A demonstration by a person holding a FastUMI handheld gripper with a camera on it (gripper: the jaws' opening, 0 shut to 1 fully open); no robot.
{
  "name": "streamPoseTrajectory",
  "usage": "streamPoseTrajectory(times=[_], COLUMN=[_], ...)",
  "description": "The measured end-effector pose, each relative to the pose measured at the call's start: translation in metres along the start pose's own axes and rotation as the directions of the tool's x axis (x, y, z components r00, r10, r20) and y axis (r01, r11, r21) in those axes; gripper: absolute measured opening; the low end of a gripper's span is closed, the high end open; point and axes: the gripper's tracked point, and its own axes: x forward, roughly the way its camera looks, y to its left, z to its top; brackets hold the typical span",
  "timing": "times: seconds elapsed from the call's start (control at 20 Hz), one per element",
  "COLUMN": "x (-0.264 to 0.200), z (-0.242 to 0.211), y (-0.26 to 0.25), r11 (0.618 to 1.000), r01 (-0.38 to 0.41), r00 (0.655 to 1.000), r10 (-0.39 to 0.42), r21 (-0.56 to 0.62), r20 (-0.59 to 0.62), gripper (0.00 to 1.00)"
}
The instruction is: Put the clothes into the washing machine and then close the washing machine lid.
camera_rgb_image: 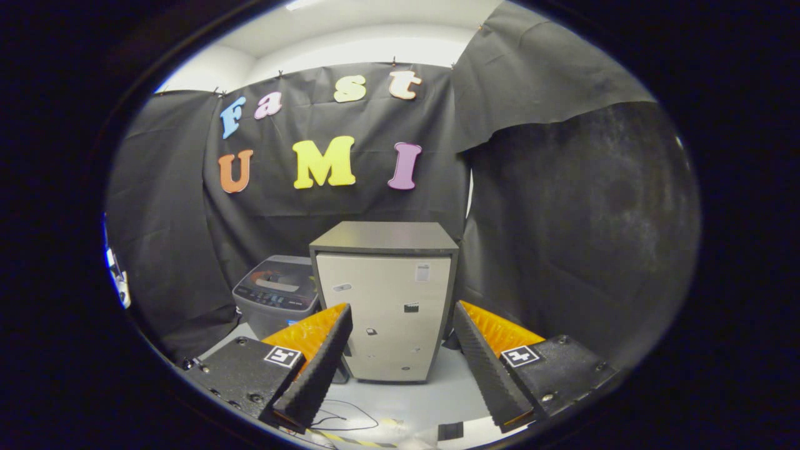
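Observation:
A small grey top-loading washing machine stands on the floor beyond my left finger, its lid down. My gripper is open, held well back from it, with nothing between the fingers. No clothes can be made out among the things ahead.
A beige cabinet with a dark top stands straight ahead beyond the fingers, just right of the washer, with small stickers on its door. Black cloth walls close the booth behind and to the right. A thin cable lies on the pale floor below the fingers.

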Motion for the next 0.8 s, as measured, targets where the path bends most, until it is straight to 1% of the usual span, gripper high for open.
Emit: streamPoseTrajectory(times=[0.8], x=[-0.011], z=[0.008], y=[0.005], r11=[1.000], r01=[0.009], r00=[1.000], r10=[-0.009], r21=[0.012], r20=[0.009], gripper=[1.00])
